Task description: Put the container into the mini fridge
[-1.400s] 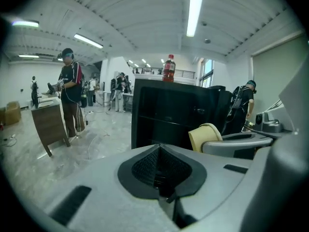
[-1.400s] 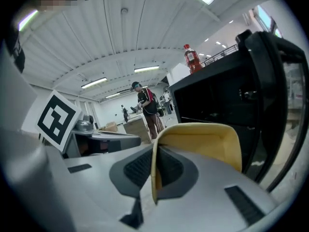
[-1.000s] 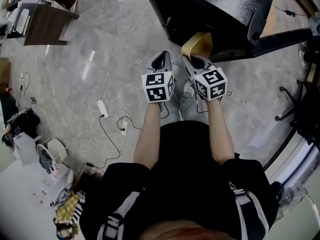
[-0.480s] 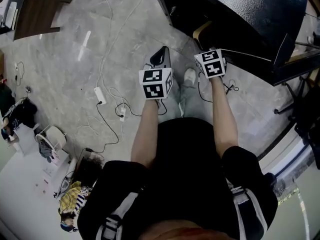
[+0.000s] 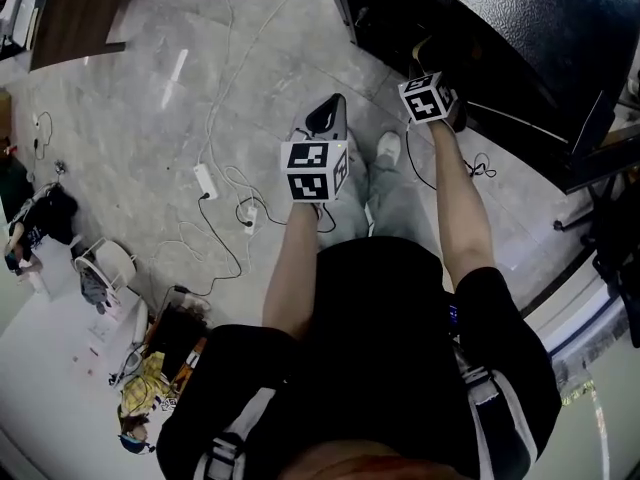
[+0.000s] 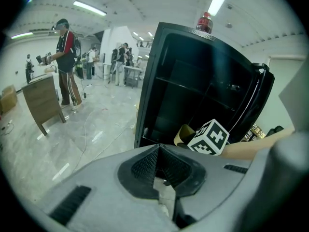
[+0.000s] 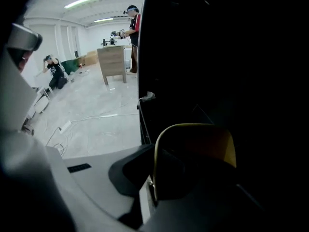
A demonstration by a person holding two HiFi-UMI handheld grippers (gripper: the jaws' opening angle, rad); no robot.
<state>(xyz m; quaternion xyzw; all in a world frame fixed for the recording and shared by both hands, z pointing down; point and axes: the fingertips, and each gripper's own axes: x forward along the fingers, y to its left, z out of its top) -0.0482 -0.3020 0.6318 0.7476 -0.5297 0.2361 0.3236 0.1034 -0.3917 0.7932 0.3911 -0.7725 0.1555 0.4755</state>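
Observation:
The black mini fridge (image 5: 520, 38) stands open ahead on the right, its dark shelves (image 6: 193, 88) and door (image 6: 263, 93) showing in the left gripper view. My right gripper (image 7: 159, 182) is shut on the yellow container (image 7: 195, 146) and reaches into the fridge's lower compartment. Its marker cube (image 5: 428, 98) sits at the fridge's front edge, and in the head view the container is hidden. Beside that cube (image 6: 208, 138) the container (image 6: 183, 133) shows at the opening. My left gripper (image 5: 325, 120) hangs over the floor, left of the fridge, shut with nothing in it.
White cables and a power strip (image 5: 204, 181) lie on the grey floor to the left. A wooden desk (image 5: 75, 28) stands at the far left. A red-capped bottle (image 6: 204, 21) sits on top of the fridge. A person (image 6: 65, 62) stands by a cabinet in the background.
My right gripper has moved forward and up with the container, from in front of the fridge into its opening. The left gripper has stayed about where it was.

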